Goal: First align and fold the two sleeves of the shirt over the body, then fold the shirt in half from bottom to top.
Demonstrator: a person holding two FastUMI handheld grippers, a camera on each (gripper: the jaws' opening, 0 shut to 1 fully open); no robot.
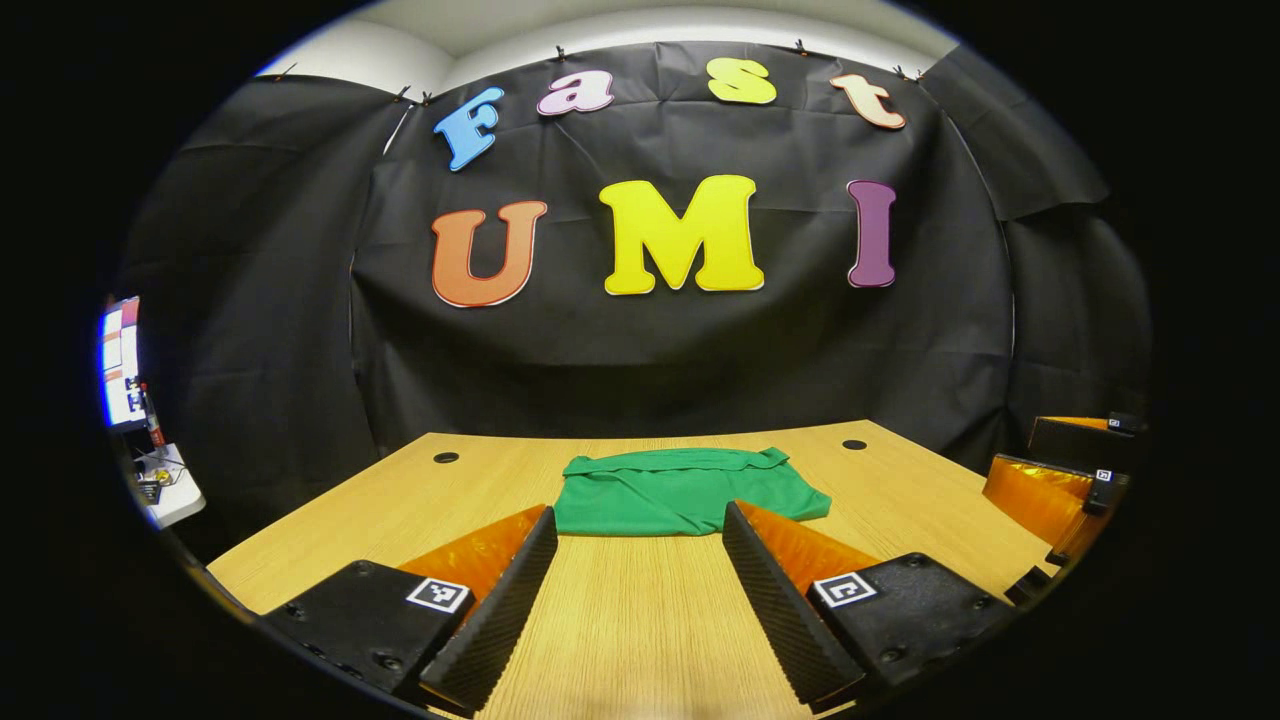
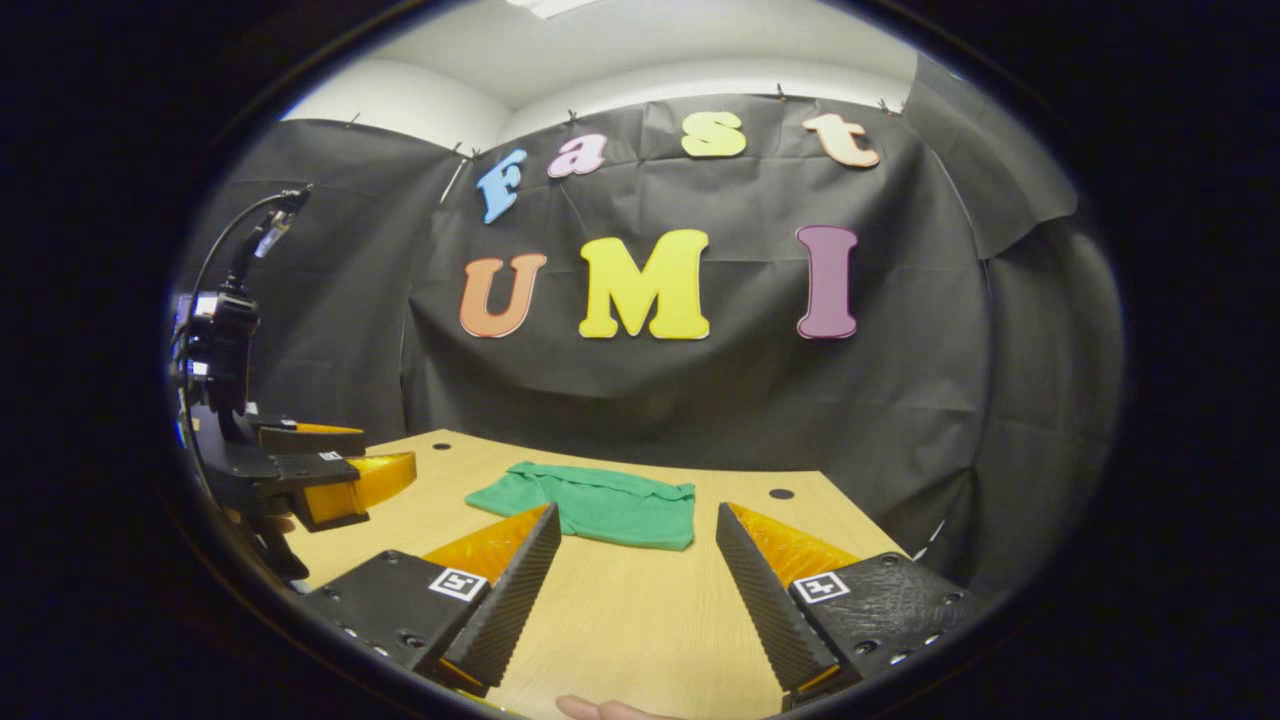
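Green shirt point(image 1: 690, 490) lies folded, long axis across the table point(image 1: 640, 620), dead ahead of left gripper point(image 1: 640, 600); right gripper point(image 2: 635, 600) sits slightly off to its side. Both grippers' jaws wide apart, nothing held.

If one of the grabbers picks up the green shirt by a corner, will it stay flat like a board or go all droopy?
Probably droopy. The green shirt lies in soft wrinkled layers on the wooden table, so it looks like thin cloth that would sag from a pinch. It likely weighs little. Pushed, it would probably bunch up rather than slide whole. Both the left gripper and the right gripper are open, off the shirt.
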